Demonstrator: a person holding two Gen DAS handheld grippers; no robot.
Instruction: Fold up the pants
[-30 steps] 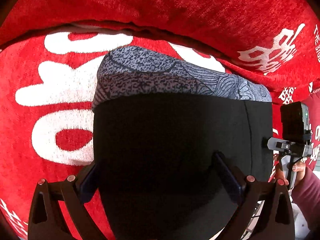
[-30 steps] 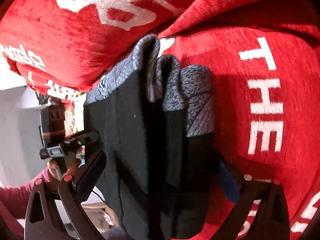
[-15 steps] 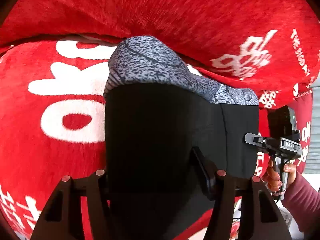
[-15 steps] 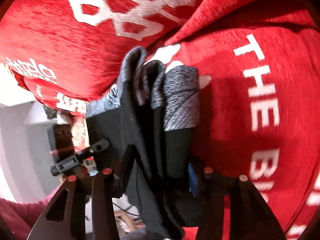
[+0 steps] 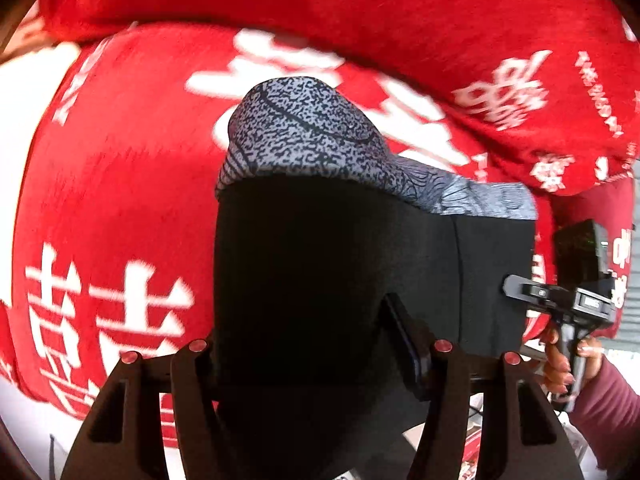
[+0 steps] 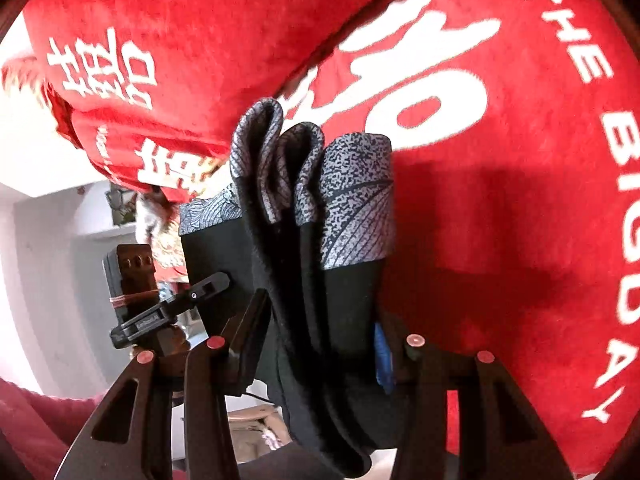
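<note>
The folded black pants (image 5: 320, 260) have a grey speckled waistband (image 5: 304, 132) at the far end and hang lifted above a red blanket (image 5: 120, 184). My left gripper (image 5: 308, 344) is shut on the near edge of the bundle; its left finger is hidden behind the cloth. In the right wrist view the pants (image 6: 344, 288) show as several stacked layers seen edge-on. My right gripper (image 6: 318, 336) is shut across those layers. Each view shows the other gripper's body at the pants' far side, held by a hand (image 5: 560, 356).
The red blanket (image 6: 500, 200) with white lettering covers a seat and a raised cushion (image 5: 360, 20) behind it. A white wall and a shelf (image 6: 116, 208) lie past the blanket's left end. A maroon sleeve (image 5: 608, 412) reaches in from the lower right.
Both grippers went from wide open around the pants to shut on them. The bundle has since risen off the blanket and shifted sideways, and the blanket's lettering has slid across both views.
</note>
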